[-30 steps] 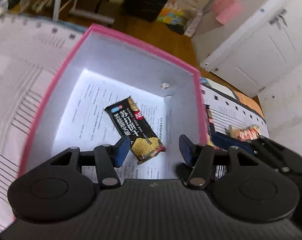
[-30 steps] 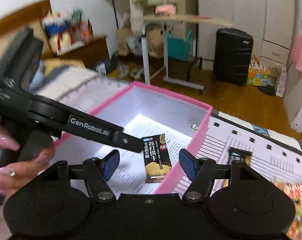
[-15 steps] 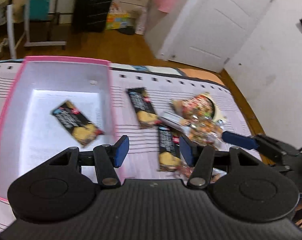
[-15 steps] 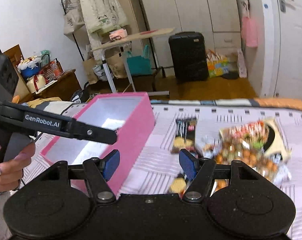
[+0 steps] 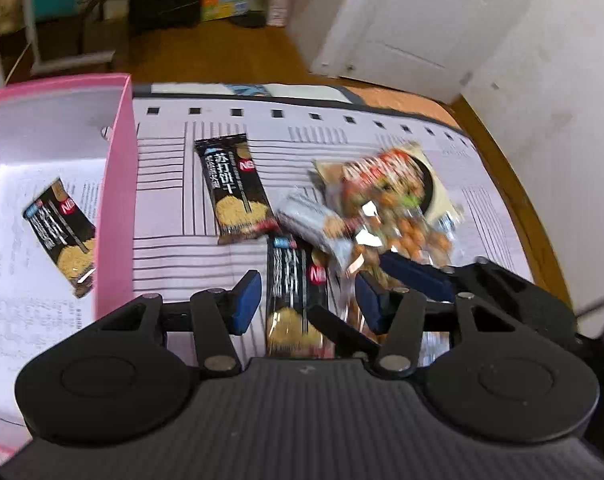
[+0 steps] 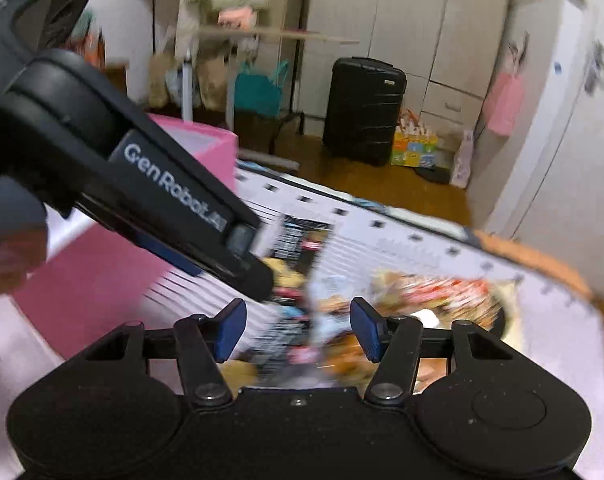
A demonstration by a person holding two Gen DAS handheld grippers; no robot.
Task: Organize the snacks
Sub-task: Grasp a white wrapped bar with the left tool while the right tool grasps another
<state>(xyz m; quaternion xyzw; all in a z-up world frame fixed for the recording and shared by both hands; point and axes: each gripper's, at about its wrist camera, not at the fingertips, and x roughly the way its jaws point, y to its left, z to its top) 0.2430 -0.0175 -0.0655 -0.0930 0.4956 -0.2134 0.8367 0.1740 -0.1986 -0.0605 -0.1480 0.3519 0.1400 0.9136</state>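
Observation:
A pink box stands at the left with one black cracker packet inside. A second black packet lies on the striped cloth beside the box. A third black packet lies between the open fingers of my left gripper. A pile of colourful snack bags lies to its right. My right gripper is open and empty above the blurred snack pile; its blue fingers show in the left wrist view next to the pile.
The striped cloth covers the table, whose right edge is near the snacks. The left gripper body crosses the right wrist view. A black suitcase, a rack and white cupboards stand behind.
Both grippers have swung right, away from the pink box, and lowered over the loose snacks. The left gripper now straddles the nearest black packet. Both stay open.

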